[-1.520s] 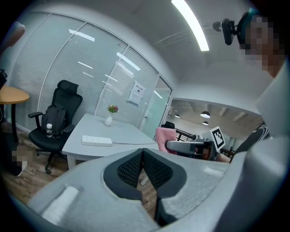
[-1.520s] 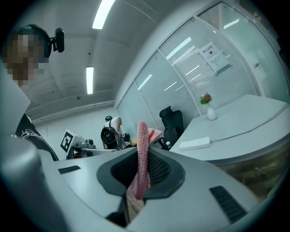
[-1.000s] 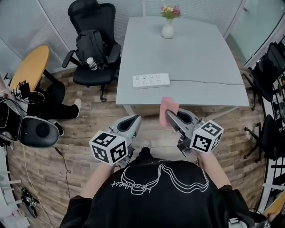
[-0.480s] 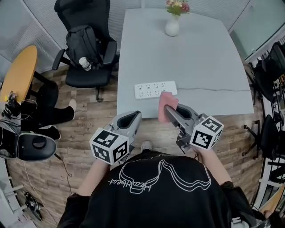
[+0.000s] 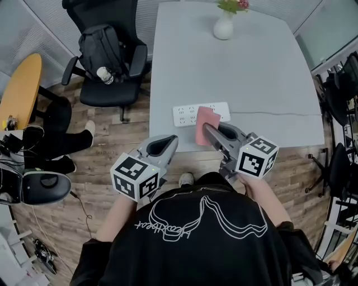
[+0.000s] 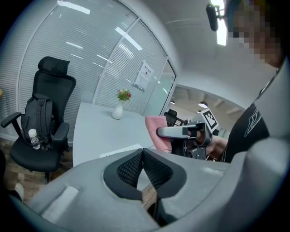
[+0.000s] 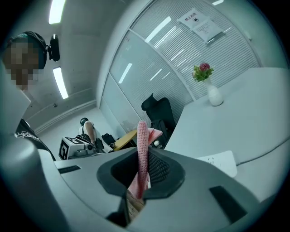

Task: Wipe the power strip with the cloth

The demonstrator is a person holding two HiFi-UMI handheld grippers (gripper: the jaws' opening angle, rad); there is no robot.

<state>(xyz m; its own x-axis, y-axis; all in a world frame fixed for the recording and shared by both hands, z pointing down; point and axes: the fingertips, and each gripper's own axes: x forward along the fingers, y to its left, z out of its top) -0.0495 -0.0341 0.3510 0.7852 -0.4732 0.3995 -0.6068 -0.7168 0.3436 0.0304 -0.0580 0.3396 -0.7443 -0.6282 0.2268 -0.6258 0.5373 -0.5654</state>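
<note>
Now R gripper point(image 5: 207, 129) clamps pink cloth point(image 5: 207, 116) over power strip point(image 5: 184, 114) — L gripper point(image 5: 166, 141) closed.

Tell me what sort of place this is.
Most likely an office meeting room: a long grey table with a power strip on it, a black swivel office chair beside it, and glass partition walls with blinds behind.

White vase point(image 5: 223, 28) of flowers point(image 5: 234, 5) on grey table point(image 5: 184, 67), backpack point(image 5: 100, 47) on black chair point(image 5: 109, 93)
</note>
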